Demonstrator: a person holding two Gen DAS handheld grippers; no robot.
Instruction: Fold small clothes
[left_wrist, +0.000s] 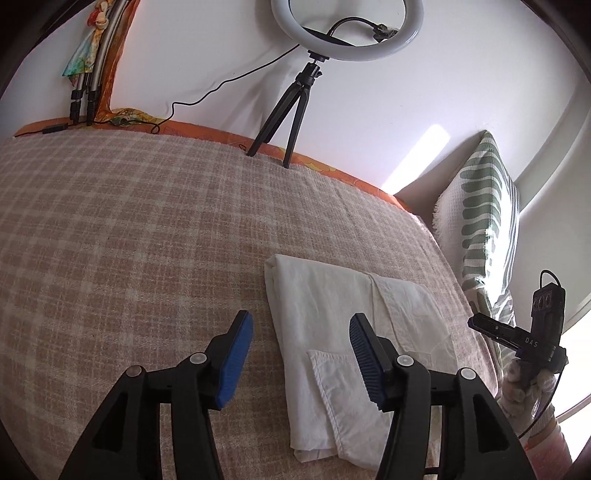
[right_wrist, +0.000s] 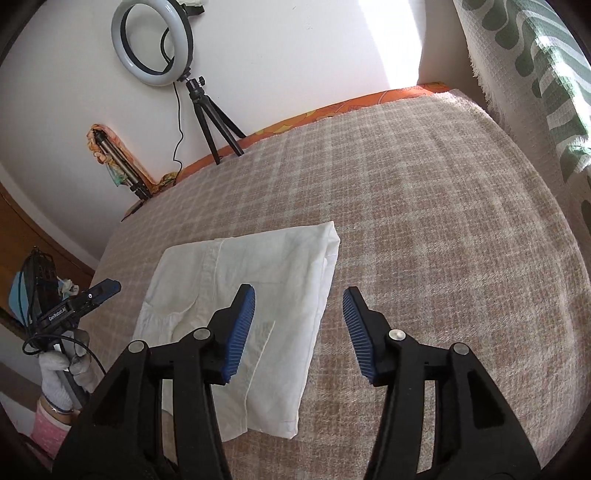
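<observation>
Item: white garment (left_wrist: 332, 343), small, cotton-like, lying folded into a compact rectangle on the checked blanket (left_wrist: 129, 240) that covers the bed. In the left wrist view it sits from centre toward 5 o'clock, a hemmed flap uppermost near the lower edge; in the right wrist view it sits from centre toward 8 o'clock. Left gripper (left_wrist: 301, 360): fingers apart, nothing between the blue pads, raised clear above the cloth's left edge. Right gripper (right_wrist: 299, 332): fingers likewise apart and empty, held above the garment's right edge, one pad over the cloth and the other over bare blanket. Each gripper appears in the other's view, held in a gloved hand (right_wrist: 62, 369) at about 8 o'clock there. Surroundings: ring light on tripod (left_wrist: 347, 29) at 12 o'clock against the wall; green-patterned cushion (left_wrist: 484, 221) at 3 o'clock. Progress, as judged: folds appear complete, edges roughly aligned and layers flat. Remaining: perhaps a final smoothing or setting aside; no further unfolded clothes are visible.
</observation>
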